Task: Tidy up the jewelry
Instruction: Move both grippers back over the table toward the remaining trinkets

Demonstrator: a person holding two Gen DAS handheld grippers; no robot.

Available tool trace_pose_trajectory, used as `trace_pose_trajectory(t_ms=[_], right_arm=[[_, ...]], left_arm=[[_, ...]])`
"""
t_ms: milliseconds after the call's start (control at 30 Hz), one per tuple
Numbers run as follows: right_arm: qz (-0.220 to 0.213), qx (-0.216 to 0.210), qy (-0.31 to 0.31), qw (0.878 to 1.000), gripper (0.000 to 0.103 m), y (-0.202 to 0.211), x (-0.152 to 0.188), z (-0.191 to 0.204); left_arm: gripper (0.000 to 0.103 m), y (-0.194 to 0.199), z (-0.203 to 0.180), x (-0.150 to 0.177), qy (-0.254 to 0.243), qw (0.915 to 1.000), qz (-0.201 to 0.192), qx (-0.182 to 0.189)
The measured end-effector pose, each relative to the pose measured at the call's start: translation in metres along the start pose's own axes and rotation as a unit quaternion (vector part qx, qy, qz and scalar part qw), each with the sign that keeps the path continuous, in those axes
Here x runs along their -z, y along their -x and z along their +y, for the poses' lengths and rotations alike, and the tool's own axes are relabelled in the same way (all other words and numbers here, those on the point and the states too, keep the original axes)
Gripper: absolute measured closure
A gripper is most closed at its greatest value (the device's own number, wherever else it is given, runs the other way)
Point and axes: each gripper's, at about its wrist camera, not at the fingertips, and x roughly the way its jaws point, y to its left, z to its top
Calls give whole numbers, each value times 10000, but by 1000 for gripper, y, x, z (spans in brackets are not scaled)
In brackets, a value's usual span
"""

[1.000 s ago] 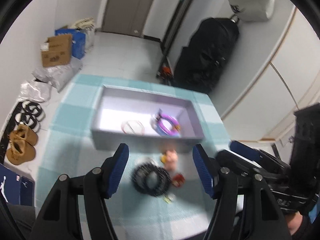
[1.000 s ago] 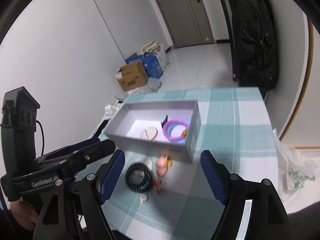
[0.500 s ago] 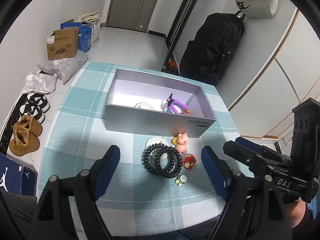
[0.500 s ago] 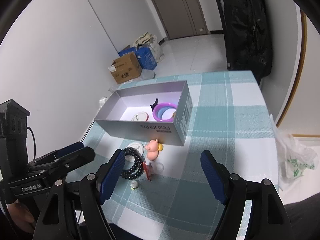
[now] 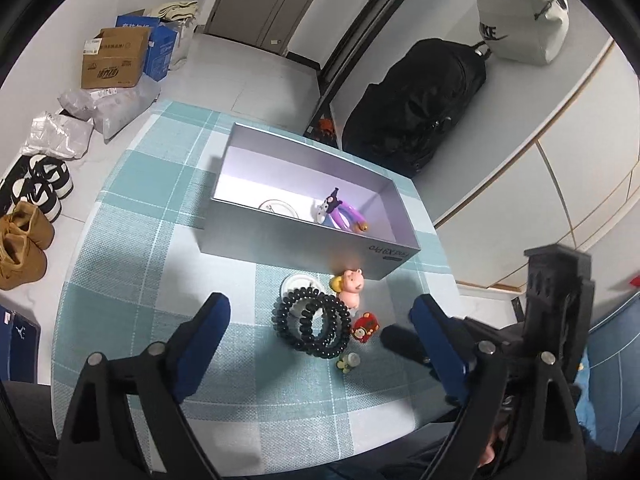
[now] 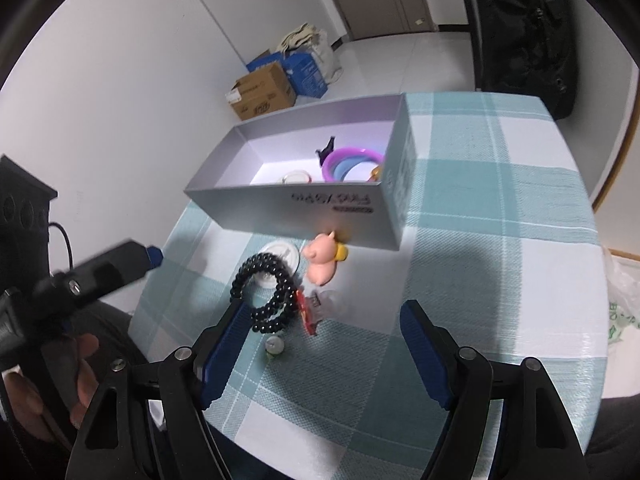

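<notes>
I had both the left gripper [image 5: 320, 344] and right gripper [image 6: 320, 344] spread wide and empty above the black bead bracelet [image 5: 311, 327], since the box [image 5: 280, 240] just beyond was where it belonged.

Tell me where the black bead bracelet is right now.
The black bead bracelet lies on the checked tablecloth in front of the grey box, beside the pink pig.

Black beaded bracelets [image 5: 311, 327] lie coiled flat on the checked cloth, a pink pig charm [image 5: 352, 285] just beyond, near the open grey box [image 5: 280, 240] holding purple bangles [image 5: 347, 216].
</notes>
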Motion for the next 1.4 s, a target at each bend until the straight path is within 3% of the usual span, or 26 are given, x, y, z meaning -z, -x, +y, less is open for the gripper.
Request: trace_pose_trajectory(t_ms=[67, 233, 300, 500, 767, 1033, 1400], right_arm=[[82, -12, 52, 10000, 42, -5, 1, 2], [186, 9, 133, 9997, 53, -13, 3, 5], [210, 62, 209, 9995, 66, -15, 4, 8], [231, 104, 255, 9994, 74, -19, -1, 7], [219, 207, 355, 9989, 76, -22, -2, 13], [79, -15, -102, 9999, 76, -9, -7, -5], [-399, -11, -475, 9981, 76, 19, -14, -22]], left_arm=[[13, 0, 4, 0, 105, 9999, 27, 66], [13, -1, 11, 1, 278, 9993, 99, 234], [13, -3, 10, 2, 288, 9990, 196, 282], [13, -12, 8, 6, 290, 9978, 494, 339], [13, -14, 11, 10, 285, 9978, 589, 124], [13, -18, 12, 13, 314, 9970, 707, -44], [13, -36, -20, 37, -380, 9919, 1206, -146]])
